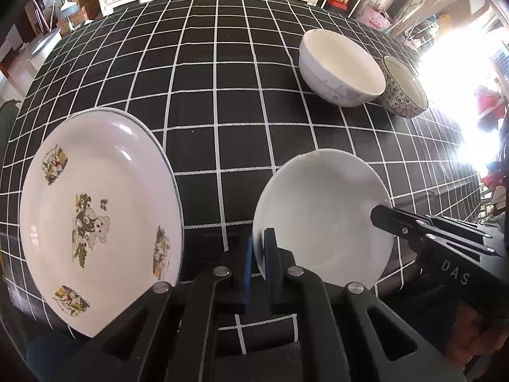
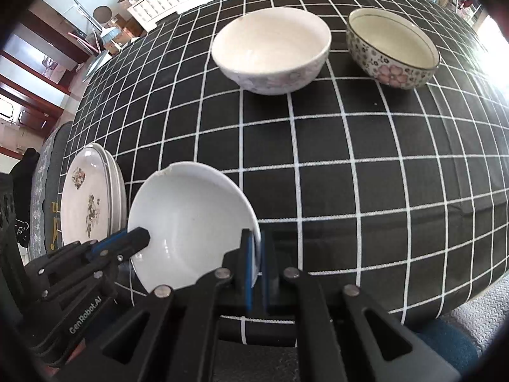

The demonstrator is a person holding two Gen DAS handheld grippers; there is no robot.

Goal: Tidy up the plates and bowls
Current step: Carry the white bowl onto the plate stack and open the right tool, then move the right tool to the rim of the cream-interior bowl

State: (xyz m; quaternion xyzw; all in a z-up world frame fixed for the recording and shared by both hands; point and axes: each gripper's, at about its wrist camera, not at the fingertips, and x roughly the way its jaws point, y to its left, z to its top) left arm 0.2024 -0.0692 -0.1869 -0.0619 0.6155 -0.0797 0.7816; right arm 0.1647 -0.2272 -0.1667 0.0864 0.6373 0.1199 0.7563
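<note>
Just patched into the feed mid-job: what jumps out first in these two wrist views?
The plain white bowl, held at the near table edge: the left gripper and the right gripper each have their jaws clamped on opposite sides of its rim. Left of it lies a stack of bear-print plates; at the far side of the black checked tablecloth, a pale floral bowl and a flowered bowl stand side by side.

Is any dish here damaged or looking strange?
Yes. The plain white bowl, gripped on opposite rim sides by the left hand-held gripper and right hand-held gripper, has a small chip in its far rim. The other bowls and the stacked plates show no visible damage.
</note>
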